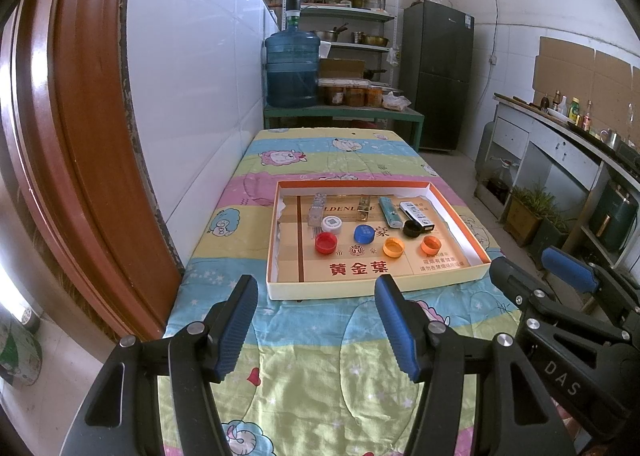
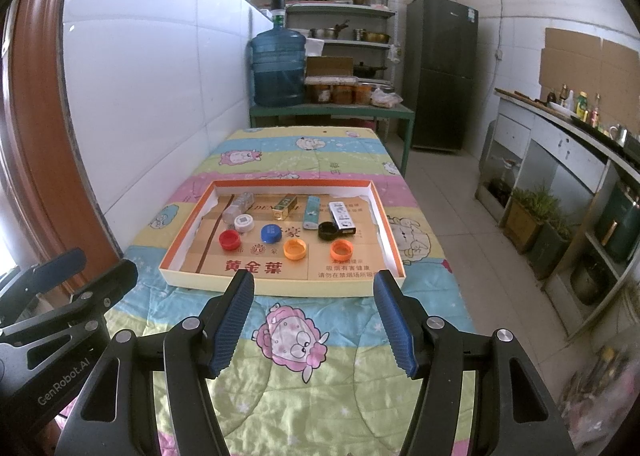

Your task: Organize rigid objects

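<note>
A shallow tray (image 2: pixel 182 273) with orange inner walls holds everything. Along its far edge lie a clear bottle (image 2: pixel 237 206), a gold box (image 2: pixel 285 207), a teal lighter (image 2: pixel 311 212) and a white stick (image 2: pixel 342 217). Nearer sit caps: white (image 2: pixel 244 223), red (image 2: pixel 230 239), blue (image 2: pixel 271 234), black (image 2: pixel 328 231) and two orange (image 2: pixel 295 249) (image 2: pixel 341 249) (both open side up).

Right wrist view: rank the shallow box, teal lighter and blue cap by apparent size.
1. shallow box, by far the largest.
2. teal lighter, long and thin.
3. blue cap, smallest, though close to the lighter in area.
</note>
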